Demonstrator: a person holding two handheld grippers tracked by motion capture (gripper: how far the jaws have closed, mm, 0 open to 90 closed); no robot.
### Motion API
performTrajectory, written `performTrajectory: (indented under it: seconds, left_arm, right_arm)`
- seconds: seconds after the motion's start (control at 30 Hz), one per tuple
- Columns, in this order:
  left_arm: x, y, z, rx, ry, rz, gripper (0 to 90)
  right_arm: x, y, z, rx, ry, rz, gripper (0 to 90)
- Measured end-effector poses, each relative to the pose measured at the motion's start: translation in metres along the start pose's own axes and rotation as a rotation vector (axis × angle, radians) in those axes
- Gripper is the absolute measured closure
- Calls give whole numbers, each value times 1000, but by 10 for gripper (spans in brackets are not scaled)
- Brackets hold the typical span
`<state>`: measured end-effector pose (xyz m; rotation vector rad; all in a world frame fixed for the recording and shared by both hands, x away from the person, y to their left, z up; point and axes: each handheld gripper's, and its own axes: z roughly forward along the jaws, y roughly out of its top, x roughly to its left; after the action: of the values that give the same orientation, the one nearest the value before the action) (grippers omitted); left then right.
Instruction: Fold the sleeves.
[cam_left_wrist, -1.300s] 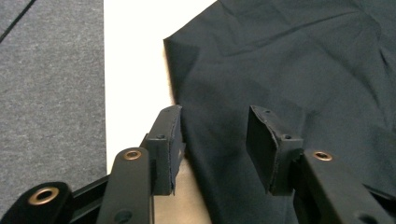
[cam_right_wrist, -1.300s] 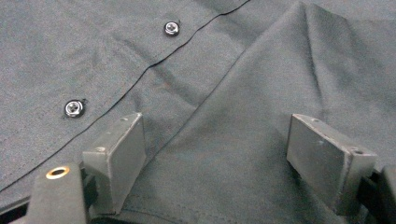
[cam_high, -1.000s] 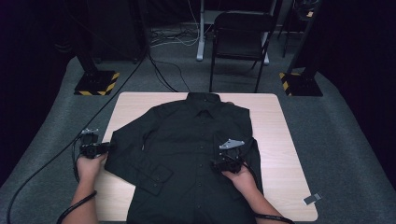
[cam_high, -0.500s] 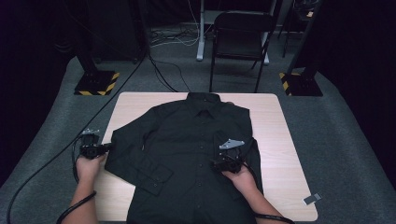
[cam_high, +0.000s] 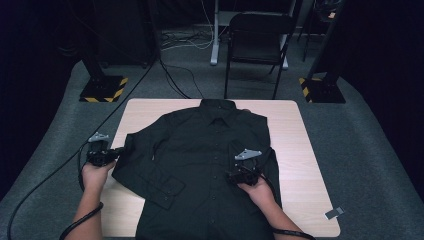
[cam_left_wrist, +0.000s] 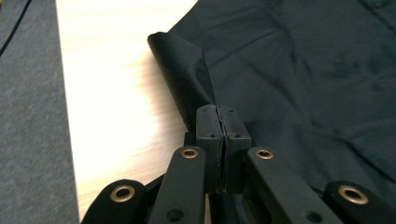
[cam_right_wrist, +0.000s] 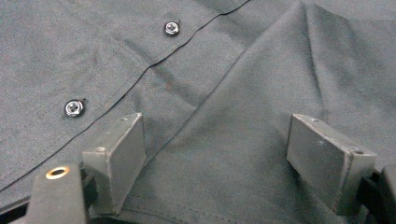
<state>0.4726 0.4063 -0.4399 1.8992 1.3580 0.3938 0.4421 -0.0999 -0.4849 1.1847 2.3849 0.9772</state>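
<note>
A black long-sleeved shirt (cam_high: 210, 145) lies buttoned and face up on the light wooden table (cam_high: 300, 145), collar at the far side. My left gripper (cam_high: 119, 150) is at the shirt's left edge. In the left gripper view its jaws have just been closing and the left gripper (cam_left_wrist: 218, 113) is shut on a raised fold of the black cloth (cam_left_wrist: 182, 70). My right gripper (cam_high: 232, 175) rests on the shirt's front right of the button line. In the right gripper view the right gripper (cam_right_wrist: 217, 126) stands open with flat cloth and two buttons (cam_right_wrist: 172, 28) ahead.
A black chair (cam_high: 257, 30) stands beyond the table's far edge. Two stands with yellow-black striped bases (cam_high: 105, 89) flank it on the grey carpet. A small grey tab (cam_high: 334, 213) lies at the table's near right corner. Bare wood (cam_left_wrist: 116, 93) shows left of the shirt.
The left gripper has shut on the shirt's left edge and lifted it slightly. The right gripper has kept still.
</note>
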Motion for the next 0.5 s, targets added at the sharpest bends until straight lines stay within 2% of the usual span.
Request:
performTrajectory:
  seconds: [0.07,0.17,0.3,0.4,0.5]
  left_arm:
    - [-2,2,-1,-6,-8,11,881]
    - [-9,7,-3,-22,-49,45,882]
    - [-16,12,-4,-26,-69,77,883]
    - [-19,15,-4,-34,-84,87,883]
    - [-22,18,-6,-56,-116,83,883]
  right_arm:
    - [0,0,0,0,0,0,191]
    - [0,0,0,0,0,0,191]
    - [0,0,0,0,0,0,191]
    - [0,0,0,0,0,0,191]
    - [0,0,0,-1,0,1,191]
